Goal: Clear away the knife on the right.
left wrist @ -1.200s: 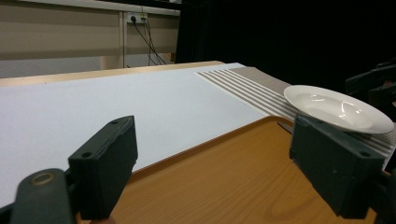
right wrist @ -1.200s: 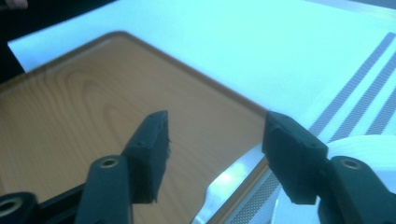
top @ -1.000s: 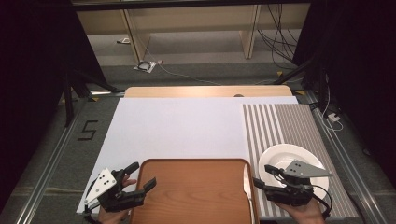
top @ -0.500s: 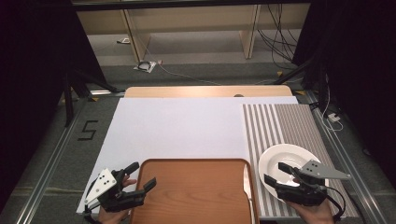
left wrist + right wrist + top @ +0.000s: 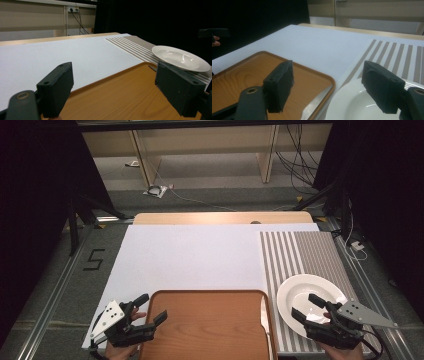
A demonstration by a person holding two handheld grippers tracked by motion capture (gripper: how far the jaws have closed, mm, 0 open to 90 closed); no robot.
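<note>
Nearest, the right gripper (image 5: 311, 309) hovers with jaws spread over the near rim of a white plate (image 5: 295, 291) on a striped mat (image 5: 300, 251). The left gripper (image 5: 147, 307), also spread, sits at a wooden tray (image 5: 210, 325). The plate looks stiff, slippery, breakable; pinch its rim.

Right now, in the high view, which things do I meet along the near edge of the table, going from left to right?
left gripper → wooden tray → knife → white plate → right gripper

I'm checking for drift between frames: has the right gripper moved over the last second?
Yes. The right gripper has slid right along the table's near edge, away from the wooden tray, and now sits over the white plate's near rim.
</note>
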